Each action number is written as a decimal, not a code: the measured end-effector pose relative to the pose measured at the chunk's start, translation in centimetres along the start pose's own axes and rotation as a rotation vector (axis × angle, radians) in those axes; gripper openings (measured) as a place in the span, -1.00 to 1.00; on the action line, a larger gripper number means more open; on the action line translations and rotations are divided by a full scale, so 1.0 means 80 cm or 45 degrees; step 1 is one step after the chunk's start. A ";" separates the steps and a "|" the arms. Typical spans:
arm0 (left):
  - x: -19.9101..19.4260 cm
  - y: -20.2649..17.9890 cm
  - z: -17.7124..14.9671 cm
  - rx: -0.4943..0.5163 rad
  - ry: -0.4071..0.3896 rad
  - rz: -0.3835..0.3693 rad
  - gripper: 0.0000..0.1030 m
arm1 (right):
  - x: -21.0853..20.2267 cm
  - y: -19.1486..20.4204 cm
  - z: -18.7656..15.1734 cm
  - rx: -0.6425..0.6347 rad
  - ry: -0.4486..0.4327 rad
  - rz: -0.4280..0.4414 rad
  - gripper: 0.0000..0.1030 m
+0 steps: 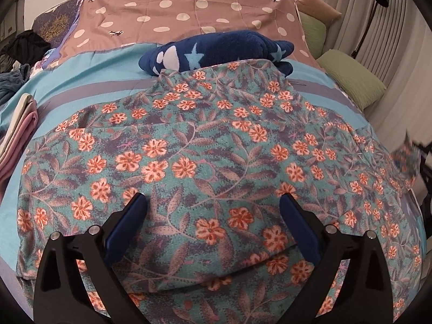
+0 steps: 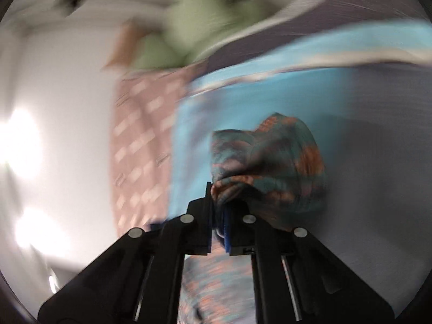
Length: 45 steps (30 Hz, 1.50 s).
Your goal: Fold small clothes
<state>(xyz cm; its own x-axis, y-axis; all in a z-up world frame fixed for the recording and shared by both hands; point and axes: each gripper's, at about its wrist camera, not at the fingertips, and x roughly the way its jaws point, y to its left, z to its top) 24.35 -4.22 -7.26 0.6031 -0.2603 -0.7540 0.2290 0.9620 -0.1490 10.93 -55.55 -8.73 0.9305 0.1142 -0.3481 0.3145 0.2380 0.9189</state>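
Floral garment (image 1: 205, 145) fills the lower centre of the left view, spread over the bed (image 1: 81, 62). Left gripper (image 1: 213, 210) gapes wide, empty. Right gripper (image 2: 218, 216) pinches a bunched edge, probably a corner—blurry. Soft, light, floppy; grab hems.

Left hand-held gripper (image 1: 213, 202) spread wide; right (image 2: 218, 202) clamped
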 end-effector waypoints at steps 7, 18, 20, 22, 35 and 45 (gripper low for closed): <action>-0.013 0.040 -0.002 -0.195 -0.072 -0.242 0.88 | 0.079 0.194 -0.211 -0.780 0.471 0.315 -0.80; -0.015 0.058 -0.004 -0.324 -0.064 -0.482 0.06 | 0.130 0.142 -0.413 -1.395 0.872 0.023 -0.39; -0.013 0.055 -0.004 -0.319 -0.034 -0.516 0.03 | 0.121 0.144 -0.412 -1.424 0.857 0.029 -0.28; -0.013 0.050 -0.004 -0.323 -0.004 -0.556 0.03 | 0.109 0.140 -0.417 -1.475 0.849 0.021 -0.26; -0.023 0.063 -0.007 -0.476 0.070 -0.678 0.38 | 0.118 0.166 -0.492 -1.856 0.924 0.129 -0.14; 0.007 0.040 -0.011 -0.385 0.113 -0.705 -0.96 | 0.095 0.154 -0.488 -1.904 0.867 0.098 -0.21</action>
<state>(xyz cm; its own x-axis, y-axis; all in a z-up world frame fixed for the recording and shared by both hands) 24.75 -1.19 -8.73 0.3883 -0.7307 -0.5615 0.2552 0.6708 -0.6963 14.55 -14.13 -7.27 0.5587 0.4502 -0.6966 -0.5511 0.8291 0.0939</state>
